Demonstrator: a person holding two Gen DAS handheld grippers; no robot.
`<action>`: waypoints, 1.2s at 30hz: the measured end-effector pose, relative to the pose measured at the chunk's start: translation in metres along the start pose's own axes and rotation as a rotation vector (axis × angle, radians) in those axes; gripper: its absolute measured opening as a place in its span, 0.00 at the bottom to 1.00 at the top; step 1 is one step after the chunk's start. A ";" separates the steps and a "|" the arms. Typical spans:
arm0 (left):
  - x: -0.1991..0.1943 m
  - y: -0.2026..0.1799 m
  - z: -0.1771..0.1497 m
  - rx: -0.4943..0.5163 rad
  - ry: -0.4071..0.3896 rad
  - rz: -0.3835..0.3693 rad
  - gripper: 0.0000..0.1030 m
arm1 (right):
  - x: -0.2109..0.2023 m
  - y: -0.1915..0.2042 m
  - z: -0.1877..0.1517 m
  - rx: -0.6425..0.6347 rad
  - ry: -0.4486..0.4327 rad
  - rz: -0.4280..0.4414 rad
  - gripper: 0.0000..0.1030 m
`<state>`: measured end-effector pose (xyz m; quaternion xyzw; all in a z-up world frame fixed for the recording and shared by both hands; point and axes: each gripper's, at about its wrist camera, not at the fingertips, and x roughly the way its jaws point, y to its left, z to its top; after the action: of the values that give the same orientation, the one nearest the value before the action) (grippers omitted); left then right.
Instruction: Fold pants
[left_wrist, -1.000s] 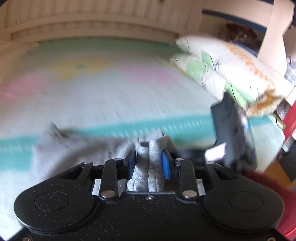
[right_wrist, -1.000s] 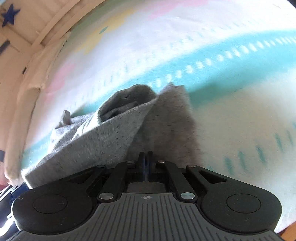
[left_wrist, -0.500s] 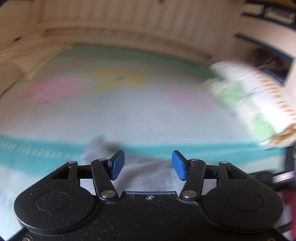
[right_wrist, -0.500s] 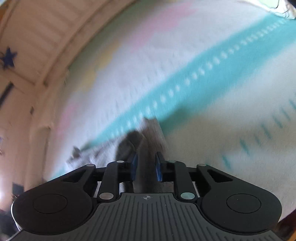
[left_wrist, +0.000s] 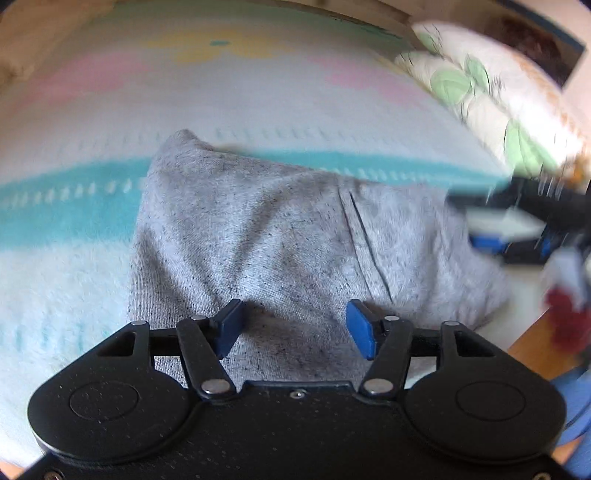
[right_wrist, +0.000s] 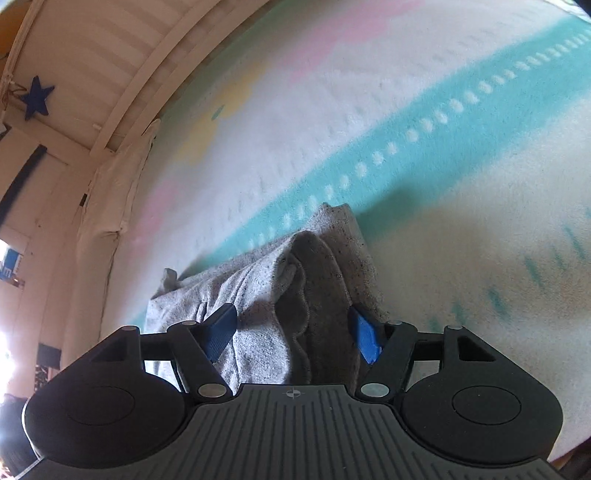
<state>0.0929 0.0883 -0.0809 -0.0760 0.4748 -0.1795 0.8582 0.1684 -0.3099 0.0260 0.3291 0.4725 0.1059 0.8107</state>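
Grey pants (left_wrist: 266, 236) bunched in folded heap on bed blanket (left_wrist: 66, 280); left gripper (left_wrist: 294, 328) and right gripper (right_wrist: 293, 334) jaws spread wide, nothing held; loose upper layer likely dragged open if single ply is pinched

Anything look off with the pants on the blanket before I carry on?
The gray pants lie bunched, not flat: in the right wrist view a fold stands up as a ridge. Both the left gripper and right gripper are open.
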 end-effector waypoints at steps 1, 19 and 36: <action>-0.002 0.008 0.005 -0.046 -0.006 -0.017 0.61 | -0.001 0.001 0.001 0.000 -0.003 -0.005 0.63; 0.001 0.055 0.016 -0.242 0.009 0.085 0.61 | 0.014 0.010 -0.007 -0.045 0.106 0.013 0.43; -0.022 0.050 0.028 -0.204 -0.087 0.107 0.62 | 0.016 0.044 -0.013 -0.389 0.011 -0.141 0.15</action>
<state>0.1180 0.1418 -0.0640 -0.1453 0.4561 -0.0807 0.8743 0.1726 -0.2634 0.0383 0.1317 0.4692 0.1400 0.8619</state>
